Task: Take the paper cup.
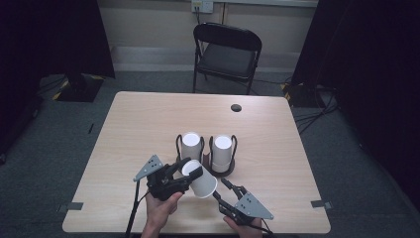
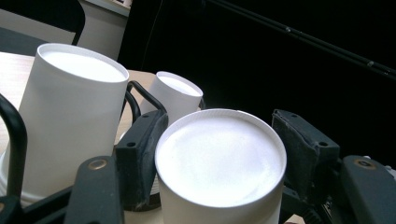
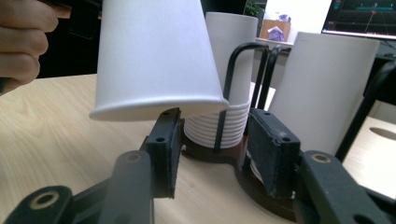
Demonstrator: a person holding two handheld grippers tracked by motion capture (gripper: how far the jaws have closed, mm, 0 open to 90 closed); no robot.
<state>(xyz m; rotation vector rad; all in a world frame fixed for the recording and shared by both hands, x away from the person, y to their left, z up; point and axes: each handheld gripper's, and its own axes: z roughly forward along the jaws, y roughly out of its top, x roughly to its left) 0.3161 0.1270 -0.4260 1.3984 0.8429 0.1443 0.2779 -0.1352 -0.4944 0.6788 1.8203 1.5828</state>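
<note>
Between left claw pads, paper cup, clamped, off table

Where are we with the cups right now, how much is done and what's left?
Done: one white cup is out of the holder, gripped upside down by the left gripper. In hand: the right gripper is open just below its rim. Left: two stacks stand in the holder.

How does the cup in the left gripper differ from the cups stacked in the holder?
The held cup is a single one, lifted off the table and tilted, clamped by the left gripper. The stacked cups stand upright, nested, inside the black wire holder. All are plain white paper cups turned upside down.
</note>
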